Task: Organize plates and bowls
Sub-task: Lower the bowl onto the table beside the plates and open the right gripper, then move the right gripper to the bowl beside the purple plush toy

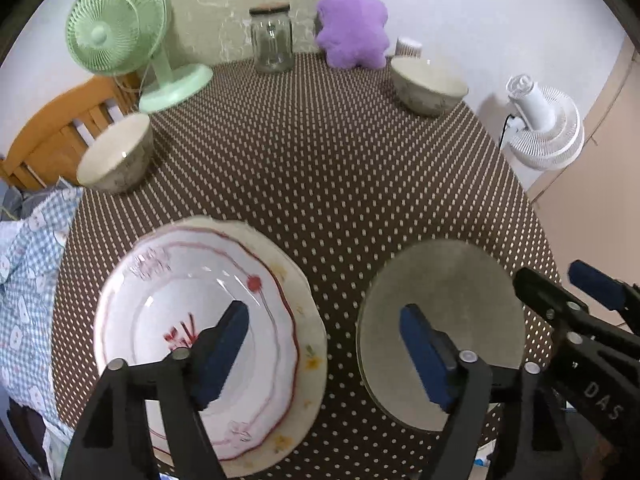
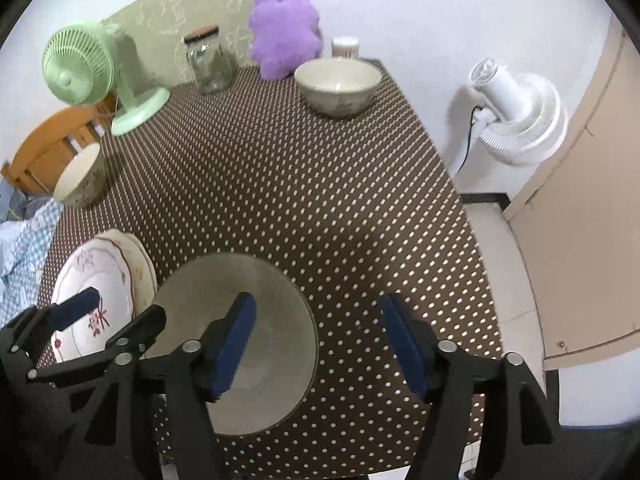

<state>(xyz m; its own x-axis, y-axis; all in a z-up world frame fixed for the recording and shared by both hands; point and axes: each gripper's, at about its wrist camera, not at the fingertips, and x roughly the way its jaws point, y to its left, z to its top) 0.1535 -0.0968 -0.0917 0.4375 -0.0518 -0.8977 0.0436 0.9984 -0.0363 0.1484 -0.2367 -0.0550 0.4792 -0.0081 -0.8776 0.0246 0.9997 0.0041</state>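
Red-trimmed plate [image 1: 192,304] being carried on cream floral plate [image 1: 308,332], stacked at near-left of dotted tablecloth [image 1: 320,168]. Grey plate [image 1: 440,320] lying flat just beside stack, apart from it. Left gripper [image 1: 324,348] being held above gap between stack and grey plate, fingers spread wide, nothing being gripped. Right gripper [image 2: 316,344] being held over grey plate's right edge, jaws likewise released, empty. Left bowl [image 1: 120,156] sitting at left table edge; right bowl [image 1: 428,84] at far right. Green fan [image 1: 120,36], glass jar [image 1: 272,40], purple plush [image 1: 352,24] being lined along far edge.
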